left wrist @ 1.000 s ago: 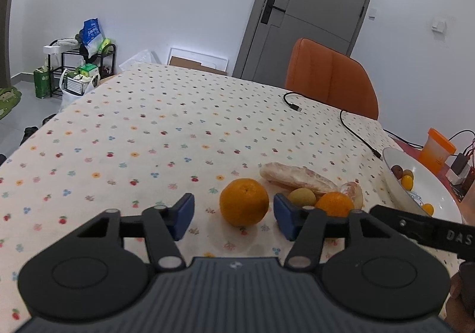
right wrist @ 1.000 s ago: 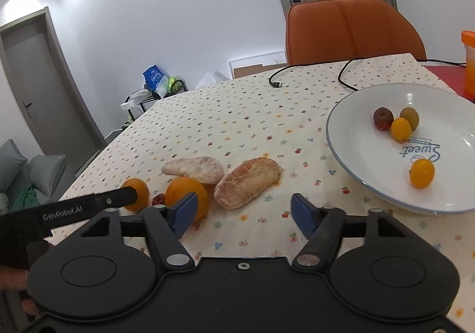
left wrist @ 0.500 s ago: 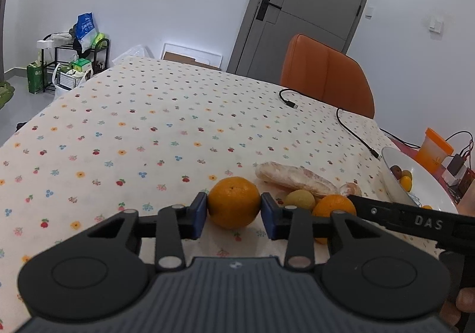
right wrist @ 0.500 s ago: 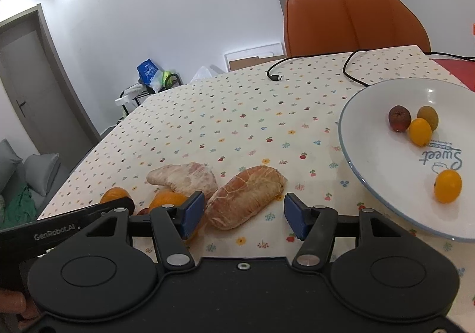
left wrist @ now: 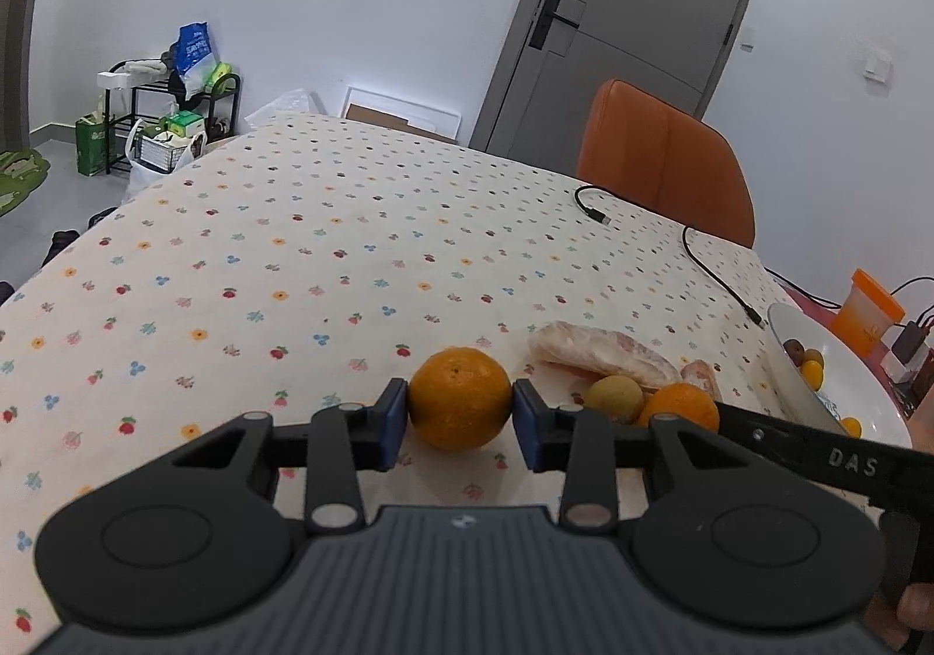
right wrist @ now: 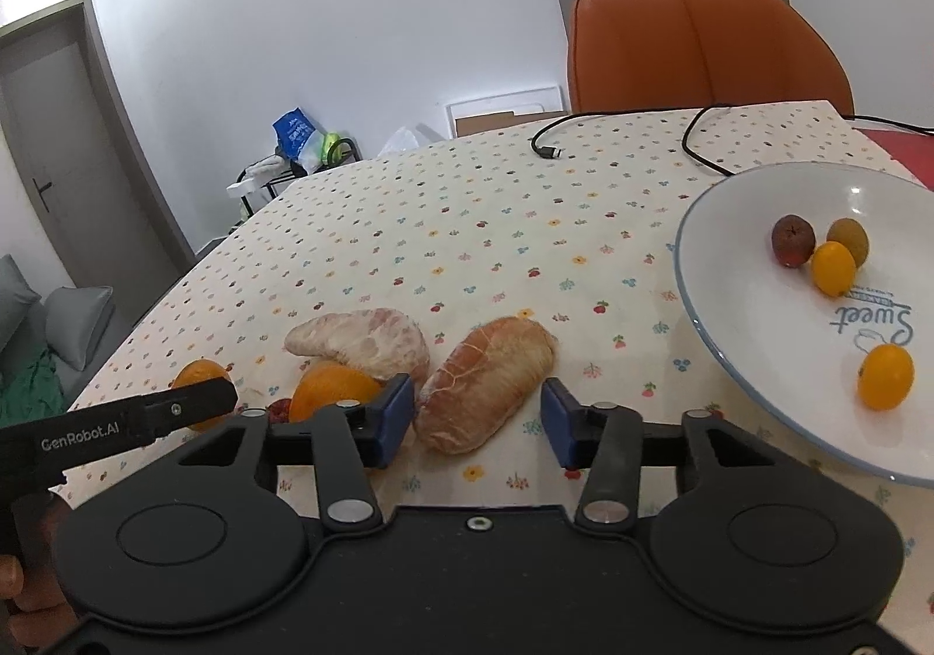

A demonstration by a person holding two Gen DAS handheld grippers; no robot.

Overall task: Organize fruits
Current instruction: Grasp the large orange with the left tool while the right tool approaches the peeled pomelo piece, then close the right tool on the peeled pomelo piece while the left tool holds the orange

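Note:
My left gripper (left wrist: 459,425) is shut on an orange (left wrist: 459,397) that rests on the dotted tablecloth. To its right lie a small green-yellow fruit (left wrist: 614,399), a second orange (left wrist: 680,406) and a peeled pomelo segment (left wrist: 601,355). My right gripper (right wrist: 477,423) is open around the near end of a browner pomelo segment (right wrist: 487,383), its pads close on either side. A paler segment (right wrist: 365,337) and the second orange (right wrist: 333,389) lie to the left. The white plate (right wrist: 753,328) at right holds several small fruits.
A black cable (left wrist: 709,269) runs across the far side of the table. An orange chair (right wrist: 700,48) stands behind it. An orange-lidded cup (left wrist: 870,307) and plugs sit past the plate. The left gripper's body (right wrist: 117,418) reaches in at the lower left of the right wrist view.
My left gripper closed onto the orange. My right gripper moved forward and narrowed around the browner pomelo segment.

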